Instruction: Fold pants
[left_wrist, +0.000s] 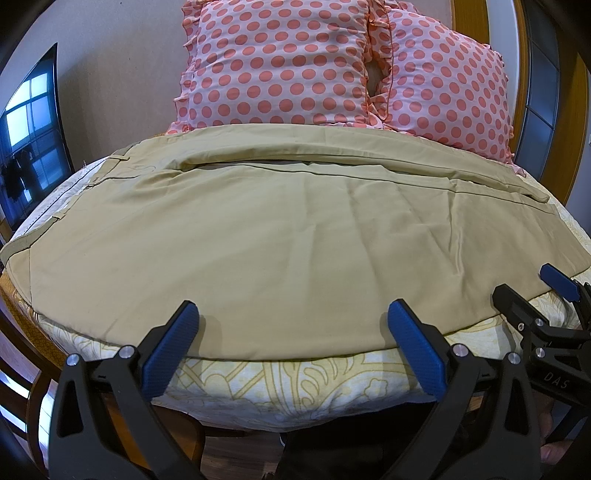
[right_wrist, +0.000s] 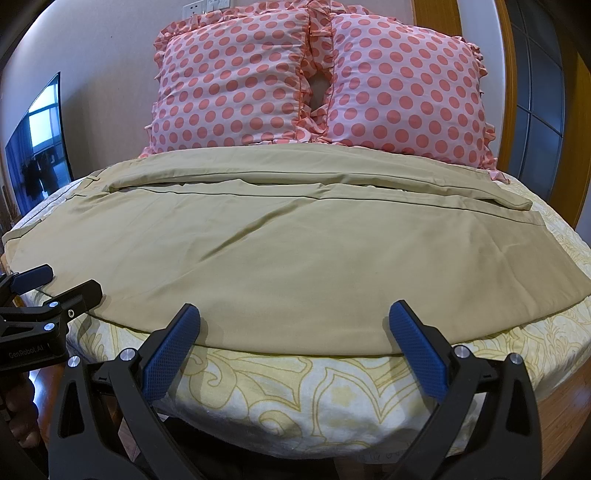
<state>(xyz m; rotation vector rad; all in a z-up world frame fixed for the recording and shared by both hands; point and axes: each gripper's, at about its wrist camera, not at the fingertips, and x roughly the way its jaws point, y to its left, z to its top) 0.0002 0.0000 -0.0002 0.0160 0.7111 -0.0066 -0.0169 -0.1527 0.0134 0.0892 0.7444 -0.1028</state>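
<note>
Tan pants (left_wrist: 266, 229) lie spread flat across the bed, waistband at the left, leg hems at the right, the far leg lying along the near one; they also show in the right wrist view (right_wrist: 295, 251). My left gripper (left_wrist: 291, 314) is open and empty, its blue pads at the near edge of the pants. My right gripper (right_wrist: 295, 314) is open and empty at the same near edge, further right. Each gripper shows in the other's view, the right gripper (left_wrist: 532, 291) at the right and the left gripper (right_wrist: 62, 282) at the left.
Two pink polka-dot pillows (left_wrist: 280, 62) stand against the wall behind the pants. The bed has a yellow patterned sheet (right_wrist: 332, 398). A dark TV screen (left_wrist: 33, 122) hangs at the left. A wooden-framed door (right_wrist: 535, 92) is at the right.
</note>
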